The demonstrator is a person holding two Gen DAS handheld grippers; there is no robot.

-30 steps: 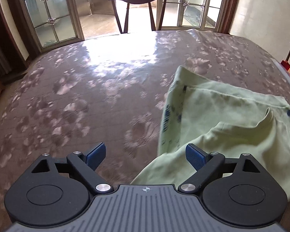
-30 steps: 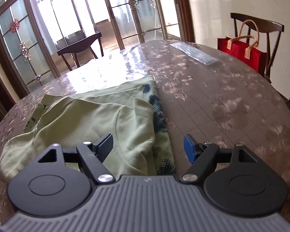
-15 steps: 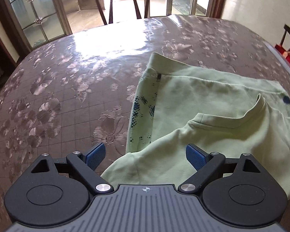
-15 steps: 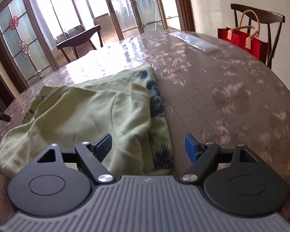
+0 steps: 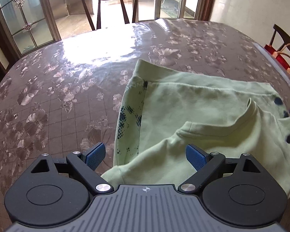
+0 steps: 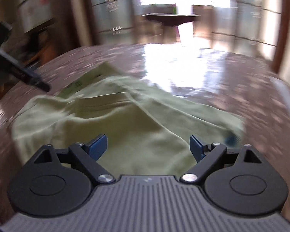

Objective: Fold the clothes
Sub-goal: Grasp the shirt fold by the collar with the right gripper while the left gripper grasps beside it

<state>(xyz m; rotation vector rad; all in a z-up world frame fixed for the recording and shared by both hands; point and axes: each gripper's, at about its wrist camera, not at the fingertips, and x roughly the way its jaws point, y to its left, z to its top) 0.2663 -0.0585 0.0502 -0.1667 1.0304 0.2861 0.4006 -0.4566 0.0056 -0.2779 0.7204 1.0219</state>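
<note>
tabletop (image 5: 71, 96): round, covered by a glossy brown cloth with a pale flower print over a faint grid; strong window glare on its far middle.
garment (image 5: 203, 116): pale green, lying crumpled on the right half of the tabletop in the left wrist view; one layer folded over another, a ribbed neckline edge raised near the centre; dark blue dotted print along its left edge and at its far right corner.
garment, right wrist view (image 6: 125, 127): spread across the near middle of the tabletop; picture smeared by motion blur, so fine detail cannot be read.
left hand-held gripper (image 5: 146, 154): released, blue pads wide apart, nothing between them; near hem of the garment lies below the gap; contact cannot be told.
right hand-held gripper (image 6: 148, 147): released, blue pads wide apart above the green cloth, grasping nothing.
chair (image 5: 108, 2): dark wood, at the far side of the tabletop.
glass doors (image 5: 29, 19): metal-framed panes with ornamental fittings behind the chair; bright floor beyond.
wall (image 5: 251, 5): plain, light, at right.
red bag (image 5: 284, 61): with tan handles, on a second dark chair at the right edge.
clear strip (image 5: 274, 63): flat, near the right rim of the tabletop.
</note>
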